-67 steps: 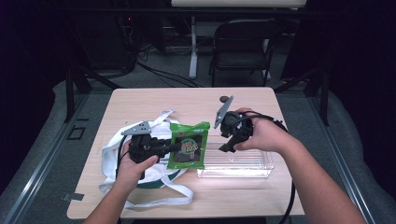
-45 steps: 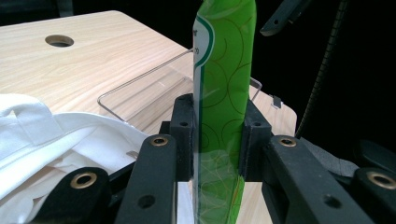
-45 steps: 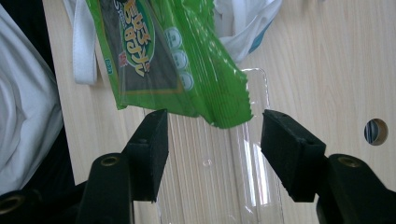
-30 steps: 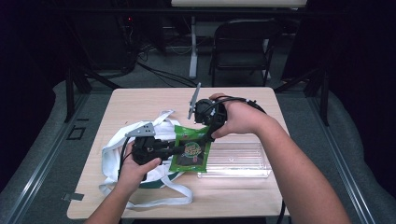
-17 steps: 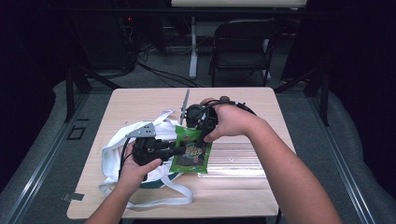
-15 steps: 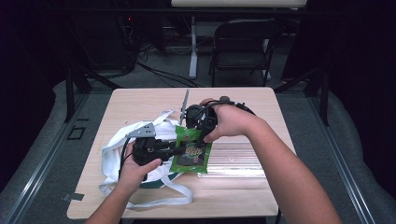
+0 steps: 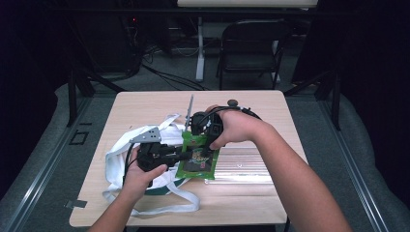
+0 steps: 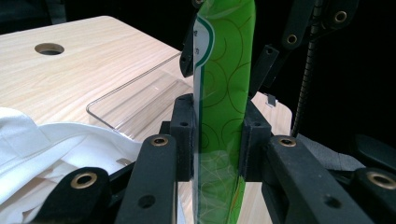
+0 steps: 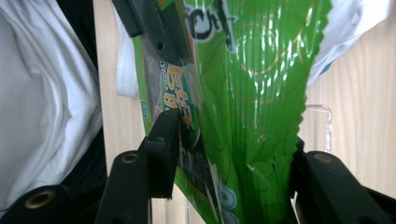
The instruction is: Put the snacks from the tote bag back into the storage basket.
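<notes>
Pale wooden tabletop (image 7: 145, 104) is seen beneath a green snack bag (image 7: 197, 155), which is pinched by the left gripper (image 8: 217, 135) fingers. Its upper end is straddled by the right gripper (image 9: 231, 154) fingers, just closing, one pad touching, long axis running between them.

We hold a green snack bag (image 7: 197, 159) over the wooden table (image 7: 145, 104), with a gripper on each side. Our left gripper (image 7: 180, 155) clamps the bag's left edge, its jaws pointing right. Our right gripper (image 7: 197, 137) comes down on the bag's top edge, its jaws having just been closing with the bag between them. A white cloth bag (image 7: 121, 157) with long straps lies under our left hand. A clear plastic tray (image 7: 251, 166) sits just right of the snack bag.
</notes>
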`<action>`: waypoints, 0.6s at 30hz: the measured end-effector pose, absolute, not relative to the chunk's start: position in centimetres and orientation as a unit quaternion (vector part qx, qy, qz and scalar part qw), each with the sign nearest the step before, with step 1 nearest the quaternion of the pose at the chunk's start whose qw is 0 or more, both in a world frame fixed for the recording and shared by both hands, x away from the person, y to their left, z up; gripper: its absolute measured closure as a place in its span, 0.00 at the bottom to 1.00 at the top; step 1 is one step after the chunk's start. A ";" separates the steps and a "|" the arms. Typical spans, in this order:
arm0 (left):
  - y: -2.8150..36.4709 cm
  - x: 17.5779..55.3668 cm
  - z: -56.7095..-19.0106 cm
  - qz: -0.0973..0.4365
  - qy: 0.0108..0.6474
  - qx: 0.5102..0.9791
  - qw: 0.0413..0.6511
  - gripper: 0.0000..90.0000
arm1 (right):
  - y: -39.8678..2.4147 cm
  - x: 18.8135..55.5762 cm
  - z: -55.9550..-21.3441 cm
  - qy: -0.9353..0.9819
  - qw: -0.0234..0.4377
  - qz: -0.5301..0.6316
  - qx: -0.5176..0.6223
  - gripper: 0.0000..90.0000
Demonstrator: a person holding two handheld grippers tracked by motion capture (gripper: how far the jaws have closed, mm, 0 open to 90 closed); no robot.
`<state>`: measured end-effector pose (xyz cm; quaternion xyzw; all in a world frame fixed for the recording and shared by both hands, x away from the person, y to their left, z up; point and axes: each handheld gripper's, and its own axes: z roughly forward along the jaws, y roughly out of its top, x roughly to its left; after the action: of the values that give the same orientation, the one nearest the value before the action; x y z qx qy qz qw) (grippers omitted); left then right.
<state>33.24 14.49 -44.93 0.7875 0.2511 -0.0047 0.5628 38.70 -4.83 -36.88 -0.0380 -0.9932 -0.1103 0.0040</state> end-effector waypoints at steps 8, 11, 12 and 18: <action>14.4 33.3 -45.1 -0.008 0.249 0.788 0.563 0.81 | -4.9 38.7 -36.5 -0.993 0.011 -0.114 -0.038 0.71; 14.3 33.3 -45.1 -0.009 0.245 0.790 0.562 0.80 | -4.9 38.7 -36.5 -0.993 0.016 -0.112 -0.040 0.73; 14.3 33.3 -45.1 -0.006 0.244 0.791 0.561 0.80 | -4.9 38.7 -36.4 -0.993 0.018 -0.112 -0.040 0.74; 14.3 33.3 -45.1 -0.003 0.244 0.791 0.560 0.77 | -5.0 38.6 -36.1 -0.993 0.020 -0.111 -0.035 0.80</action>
<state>33.30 14.25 -45.12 0.7915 0.2442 -0.0029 0.5603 38.61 -5.05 -36.14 -0.0354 -0.9930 -0.1110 0.0197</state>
